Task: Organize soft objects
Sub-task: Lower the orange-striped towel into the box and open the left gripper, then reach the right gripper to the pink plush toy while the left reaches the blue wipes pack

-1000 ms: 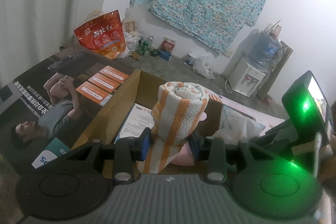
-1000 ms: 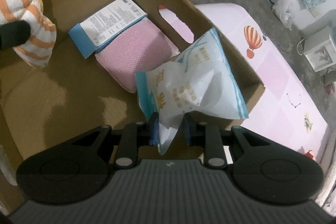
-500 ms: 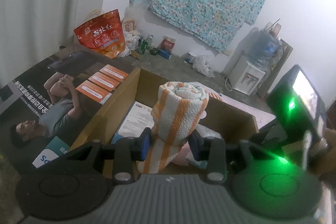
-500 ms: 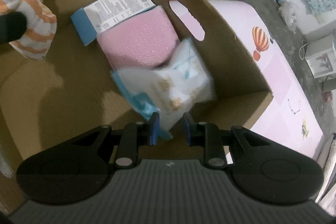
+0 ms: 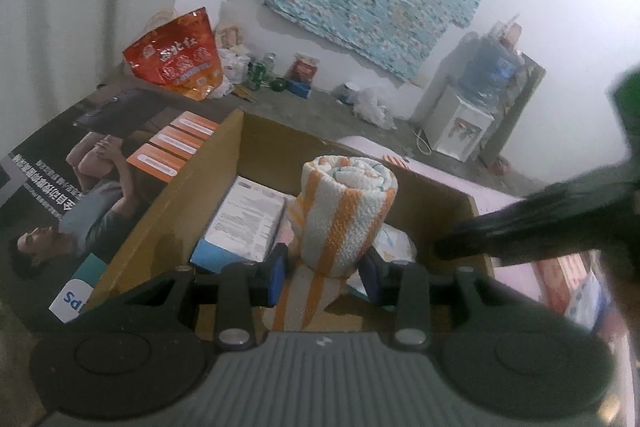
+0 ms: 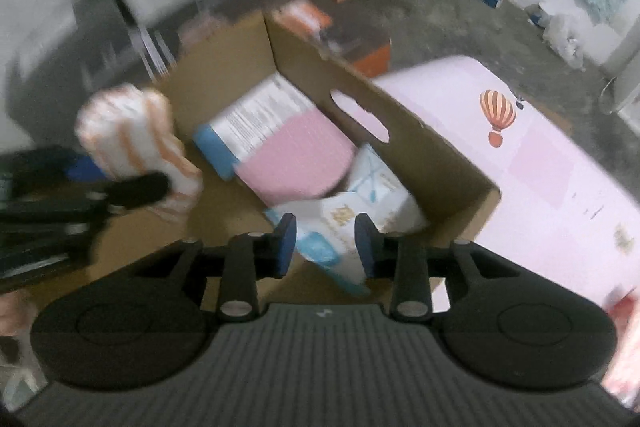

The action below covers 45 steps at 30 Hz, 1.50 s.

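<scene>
My left gripper (image 5: pixel 325 269) is shut on a rolled white towel with orange stripes (image 5: pixel 343 211), held upright above the open cardboard box (image 5: pixel 192 195). In the blurred right wrist view my right gripper (image 6: pixel 325 245) hangs above the box (image 6: pixel 420 151) with its jaws opening. The white and blue soft pack (image 6: pixel 352 219) lies in the box below them, free of the pads. It rests beside a pink pad (image 6: pixel 296 159) and a blue-edged white packet (image 6: pixel 256 119). The towel (image 6: pixel 132 143) and the left gripper appear at that view's left.
A pink mat with a balloon print (image 6: pixel 520 147) lies right of the box. A printed poster (image 5: pixel 80 179) covers the floor to its left. A red snack bag (image 5: pixel 176 63), cans and a water dispenser (image 5: pixel 460 127) stand along the wall.
The right gripper let go of the white and blue pack, which dropped into the box, then rose and tilted back. The left gripper kept still with the towel.
</scene>
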{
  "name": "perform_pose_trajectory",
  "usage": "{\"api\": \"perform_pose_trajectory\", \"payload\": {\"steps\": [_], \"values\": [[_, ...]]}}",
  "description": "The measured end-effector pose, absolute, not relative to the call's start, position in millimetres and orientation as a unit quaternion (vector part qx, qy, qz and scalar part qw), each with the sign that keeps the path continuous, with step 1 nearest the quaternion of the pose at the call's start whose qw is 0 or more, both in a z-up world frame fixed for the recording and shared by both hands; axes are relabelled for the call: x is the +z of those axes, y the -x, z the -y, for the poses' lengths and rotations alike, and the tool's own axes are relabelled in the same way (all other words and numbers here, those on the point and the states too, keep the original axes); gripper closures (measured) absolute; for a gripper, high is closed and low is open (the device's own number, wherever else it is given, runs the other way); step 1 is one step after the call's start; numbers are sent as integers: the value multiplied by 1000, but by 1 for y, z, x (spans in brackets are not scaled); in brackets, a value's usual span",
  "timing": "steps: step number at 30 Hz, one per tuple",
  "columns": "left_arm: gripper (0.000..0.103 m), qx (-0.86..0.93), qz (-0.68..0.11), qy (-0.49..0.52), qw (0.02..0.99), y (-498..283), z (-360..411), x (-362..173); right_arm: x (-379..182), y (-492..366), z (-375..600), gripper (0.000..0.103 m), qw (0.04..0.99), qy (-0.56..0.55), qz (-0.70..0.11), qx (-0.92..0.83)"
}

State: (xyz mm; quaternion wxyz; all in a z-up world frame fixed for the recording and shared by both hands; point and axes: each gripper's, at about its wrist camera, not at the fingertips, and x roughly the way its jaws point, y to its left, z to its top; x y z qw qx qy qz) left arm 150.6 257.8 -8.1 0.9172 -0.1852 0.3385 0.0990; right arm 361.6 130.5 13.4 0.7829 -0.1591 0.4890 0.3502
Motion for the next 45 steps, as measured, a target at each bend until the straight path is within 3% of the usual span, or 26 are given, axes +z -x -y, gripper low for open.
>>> {"api": "perform_pose_trajectory", "payload": {"steps": [6,15,16,18,20,29,45], "values": [[64,58,-397,173,900,-171,-248,-20,29,-305,-33,56,814,10,-447,371],[63,-5,-441,200,875,-257,-209,-38,19,-247,69,53,838,-91,-421,334],[60,-19,-444,205,872,-268,-203,-42,18,-244,74,52,842,-91,-418,328],[45,-23,-449,216,867,-283,-197,-52,17,-239,87,50,848,-95,-413,318],[43,-15,-439,234,867,-287,-198,-58,16,-236,99,50,848,-108,-411,317],[42,7,-419,274,866,-265,-218,-55,20,-226,123,49,857,-135,-391,308],[34,-6,-341,244,908,-165,-189,31,14,-153,199,43,889,-205,-338,229]]}}
